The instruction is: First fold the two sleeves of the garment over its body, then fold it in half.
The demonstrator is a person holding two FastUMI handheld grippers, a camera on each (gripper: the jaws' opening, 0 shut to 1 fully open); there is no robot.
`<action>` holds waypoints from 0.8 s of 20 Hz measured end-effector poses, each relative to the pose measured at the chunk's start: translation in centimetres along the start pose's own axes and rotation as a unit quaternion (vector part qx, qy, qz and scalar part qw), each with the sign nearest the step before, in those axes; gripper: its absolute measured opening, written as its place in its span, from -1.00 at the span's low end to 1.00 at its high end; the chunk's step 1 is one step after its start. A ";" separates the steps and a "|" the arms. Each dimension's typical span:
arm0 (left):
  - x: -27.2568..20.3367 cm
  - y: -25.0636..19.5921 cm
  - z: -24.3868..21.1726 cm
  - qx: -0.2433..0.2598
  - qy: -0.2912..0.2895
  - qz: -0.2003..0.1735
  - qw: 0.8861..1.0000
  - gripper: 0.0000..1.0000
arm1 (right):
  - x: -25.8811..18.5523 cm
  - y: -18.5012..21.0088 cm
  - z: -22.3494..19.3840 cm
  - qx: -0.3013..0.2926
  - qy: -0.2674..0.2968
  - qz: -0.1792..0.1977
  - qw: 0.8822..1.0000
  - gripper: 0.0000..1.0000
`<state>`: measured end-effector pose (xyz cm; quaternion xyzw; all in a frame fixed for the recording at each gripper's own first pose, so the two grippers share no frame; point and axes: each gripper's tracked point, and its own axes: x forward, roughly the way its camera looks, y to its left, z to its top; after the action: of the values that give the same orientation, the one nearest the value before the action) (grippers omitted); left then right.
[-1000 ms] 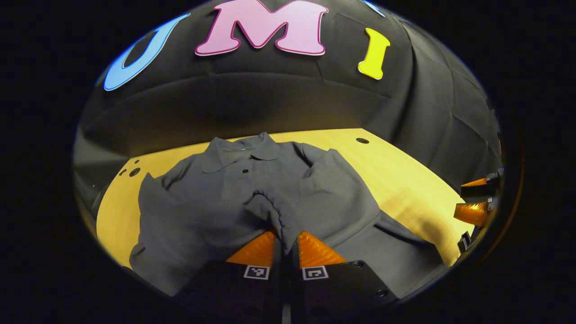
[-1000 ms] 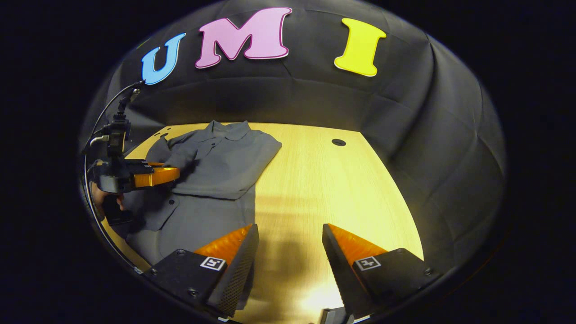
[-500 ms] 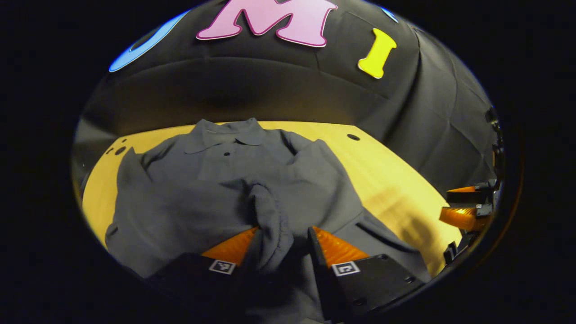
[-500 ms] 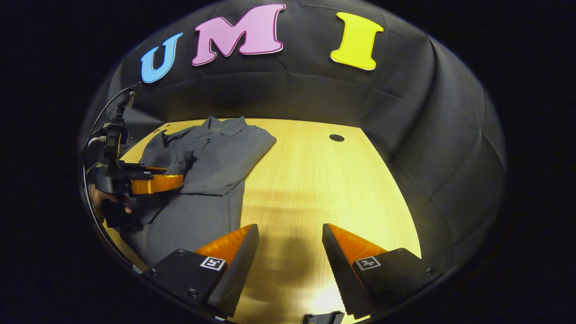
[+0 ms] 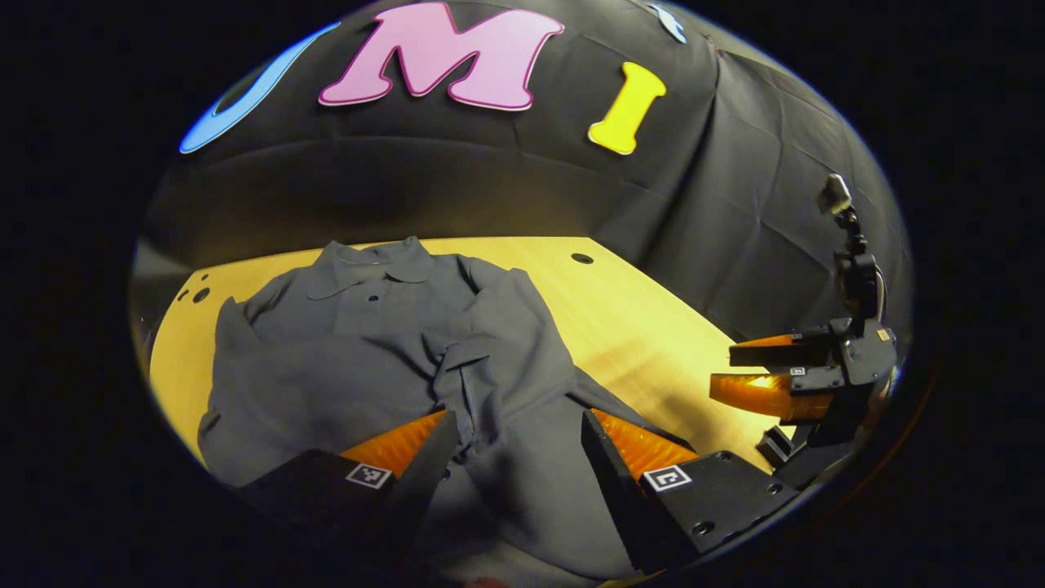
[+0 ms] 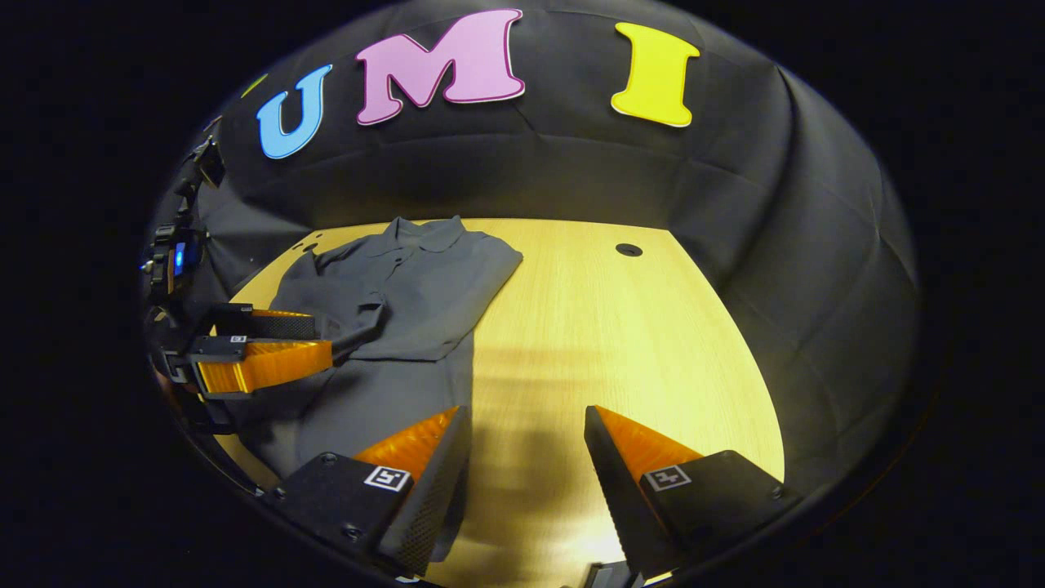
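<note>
left gripper [image 5: 514, 429] spread above shirt [image 5: 384, 359], both sleeves folded in; right gripper [image 6: 522, 425] spread over table [image 6: 604, 327].

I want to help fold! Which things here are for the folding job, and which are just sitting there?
For the job:
- grey shirt, both sleeves lying over its body
- left gripper, open above the shirt
- right gripper, open over the table

Just there:
- wooden table
- round hole in the table
</note>
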<state>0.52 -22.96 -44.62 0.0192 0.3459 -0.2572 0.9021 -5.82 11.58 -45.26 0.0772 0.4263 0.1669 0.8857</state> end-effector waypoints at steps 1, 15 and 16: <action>-1.0 0.0 -0.2 0.005 0.000 -0.002 1.000 0.83 | -0.4 0.4 -0.3 -0.002 0.002 0.001 1.000 0.76; -14.0 12.0 -9.1 -0.032 0.056 0.095 0.993 0.93 | -3.8 6.5 -8.0 0.006 0.070 -0.001 0.998 0.76; -15.0 13.4 -10.0 -0.032 0.063 0.111 0.991 0.92 | -3.8 6.8 -8.5 0.005 0.075 -0.001 0.997 0.76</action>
<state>-8.66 -2.46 -44.60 0.0448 0.4055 -0.1430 0.9017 -16.22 16.49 -45.88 0.0688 0.4927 0.1689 0.8509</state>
